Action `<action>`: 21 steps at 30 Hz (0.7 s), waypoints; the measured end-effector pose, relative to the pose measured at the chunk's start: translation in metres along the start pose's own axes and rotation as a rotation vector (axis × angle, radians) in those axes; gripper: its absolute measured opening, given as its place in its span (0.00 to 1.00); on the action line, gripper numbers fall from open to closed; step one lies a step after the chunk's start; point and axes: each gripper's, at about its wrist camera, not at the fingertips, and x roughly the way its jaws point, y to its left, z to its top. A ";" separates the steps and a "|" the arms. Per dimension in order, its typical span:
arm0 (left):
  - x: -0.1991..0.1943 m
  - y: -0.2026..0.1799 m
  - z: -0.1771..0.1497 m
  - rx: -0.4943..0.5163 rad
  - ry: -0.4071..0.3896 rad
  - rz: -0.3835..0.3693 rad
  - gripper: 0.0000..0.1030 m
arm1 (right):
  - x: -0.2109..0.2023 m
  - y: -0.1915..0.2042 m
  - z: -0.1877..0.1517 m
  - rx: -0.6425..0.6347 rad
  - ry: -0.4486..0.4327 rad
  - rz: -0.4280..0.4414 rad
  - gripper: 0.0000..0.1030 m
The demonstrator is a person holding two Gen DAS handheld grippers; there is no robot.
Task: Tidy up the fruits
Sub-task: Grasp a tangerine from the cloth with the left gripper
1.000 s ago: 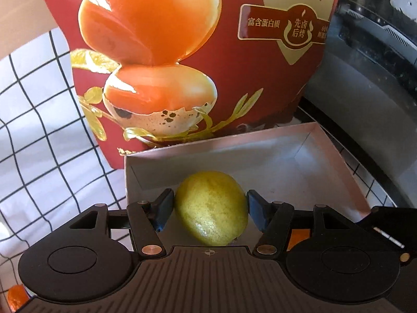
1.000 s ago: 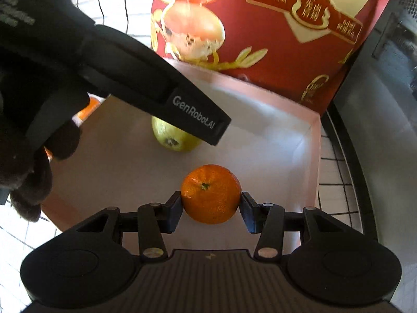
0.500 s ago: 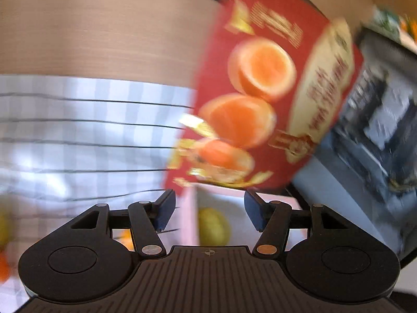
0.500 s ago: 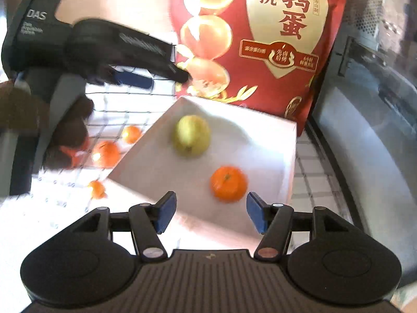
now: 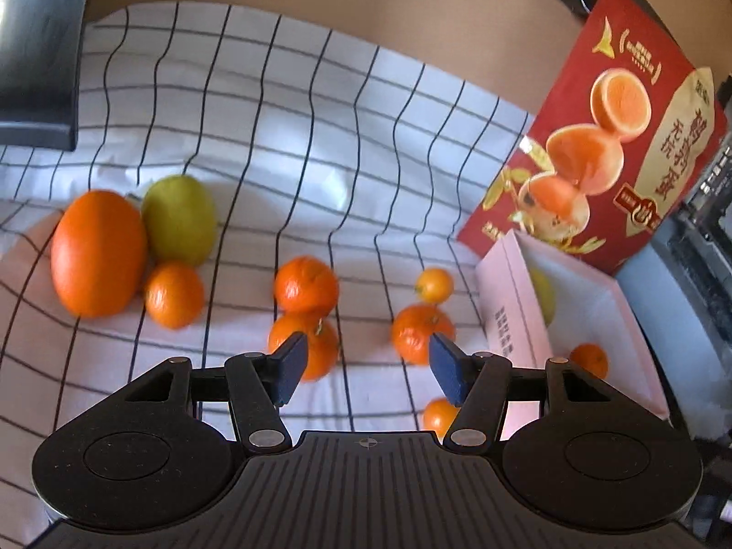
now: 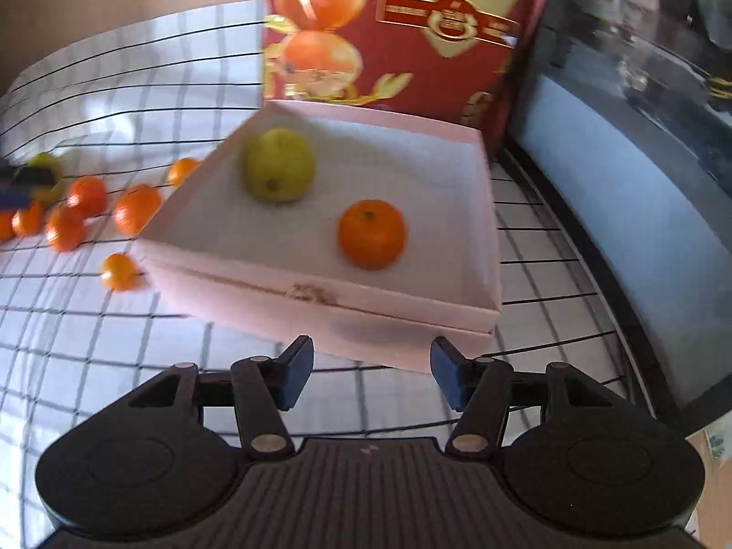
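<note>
A pale pink box holds a green lemon and a mandarin; it shows at the right of the left wrist view. My left gripper is open and empty above loose mandarins on the checked cloth. A large orange and a green fruit lie at the left. My right gripper is open and empty, in front of the box's near wall.
A red snack bag stands behind the box. A dark appliance borders the right side. A dark object sits at the far left. Several small mandarins lie left of the box.
Both grippers let go of their fruit in the box and pulled back. The left gripper swung left over the loose fruit on the cloth.
</note>
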 end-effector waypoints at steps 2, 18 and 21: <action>0.003 -0.006 -0.006 0.028 0.016 -0.019 0.62 | 0.002 -0.004 0.001 0.011 0.001 -0.022 0.56; 0.050 -0.072 -0.052 0.415 0.085 -0.016 0.57 | -0.031 0.021 -0.051 -0.017 0.032 0.071 0.62; 0.054 -0.070 -0.053 0.418 0.093 -0.006 0.36 | -0.033 0.024 -0.059 -0.033 0.041 0.057 0.63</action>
